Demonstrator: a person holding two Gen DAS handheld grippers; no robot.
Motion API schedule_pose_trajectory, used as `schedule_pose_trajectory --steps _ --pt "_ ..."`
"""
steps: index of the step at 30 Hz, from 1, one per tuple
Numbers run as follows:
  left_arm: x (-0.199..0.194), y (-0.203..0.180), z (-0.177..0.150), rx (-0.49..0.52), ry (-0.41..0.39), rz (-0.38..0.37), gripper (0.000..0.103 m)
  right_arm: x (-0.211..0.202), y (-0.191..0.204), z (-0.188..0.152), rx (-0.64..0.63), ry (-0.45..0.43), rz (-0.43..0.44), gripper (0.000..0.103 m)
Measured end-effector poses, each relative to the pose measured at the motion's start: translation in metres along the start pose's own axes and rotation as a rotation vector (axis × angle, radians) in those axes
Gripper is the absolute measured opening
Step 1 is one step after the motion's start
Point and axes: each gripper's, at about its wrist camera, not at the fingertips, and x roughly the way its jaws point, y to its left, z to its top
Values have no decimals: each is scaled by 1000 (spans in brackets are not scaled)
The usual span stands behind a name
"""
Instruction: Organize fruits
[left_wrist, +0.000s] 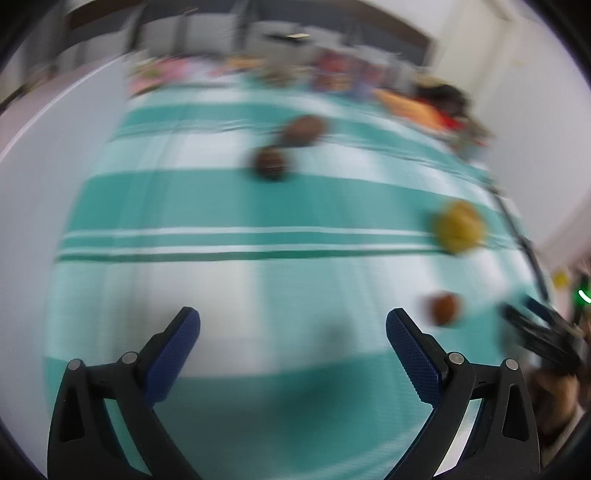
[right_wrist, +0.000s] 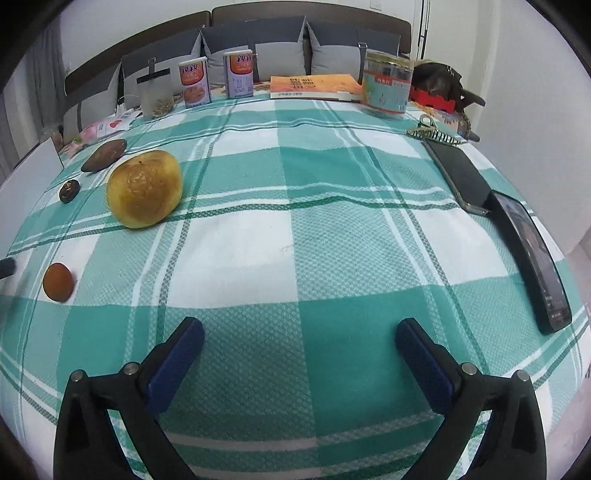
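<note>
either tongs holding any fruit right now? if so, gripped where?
Nothing held. Left tongs and right tongs both stand open over bare checked cloth.

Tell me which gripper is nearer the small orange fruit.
Probably the left. In its view the small orange fruit lies just right of the open left gripper; in the other view the fruit lies further off, left of the open right gripper.

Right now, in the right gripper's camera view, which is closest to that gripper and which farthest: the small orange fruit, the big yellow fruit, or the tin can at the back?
From the right gripper:
1. Small orange fruit, near left, on the checked cloth.
2. Big yellow fruit, farther back on the left.
3. Tin can, far back, right of centre.
</note>
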Motion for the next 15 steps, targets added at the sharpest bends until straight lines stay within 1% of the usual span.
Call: schedule_pose_trajectory --steps 3,4,6,8,9,10,12,14,15 --pt "5 -56 0 156 6 -26 101 1 -3 0 4 -1 6 103" --pt "10 -70 0 189 12 -25 101 0 -4 0 4 -2 5 103" --pt "24 -93 0 238 24 0 100 -1 -5 -1 5 -3 6 103" --pt "37 -103 0 260 26 43 100 -2 -5 -2 5 -4 6 103" --pt "42 -107 -1 259 24 65 93 -2 -5 -2 5 -3 6 103" --pt "44 -109 -1 255 23 72 71 -2 -5 -2 5 -3 5 103" --pt "53 -111 -1 253 47 80 52 -2 -5 -2 5 -4 6 103" --pt "52 -113 -2 269 23 90 40 -2 -5 -2 5 -3 6 103" --pt "51 -113 -3 270 21 82 31 -2 -5 -2 5 -4 6 103"
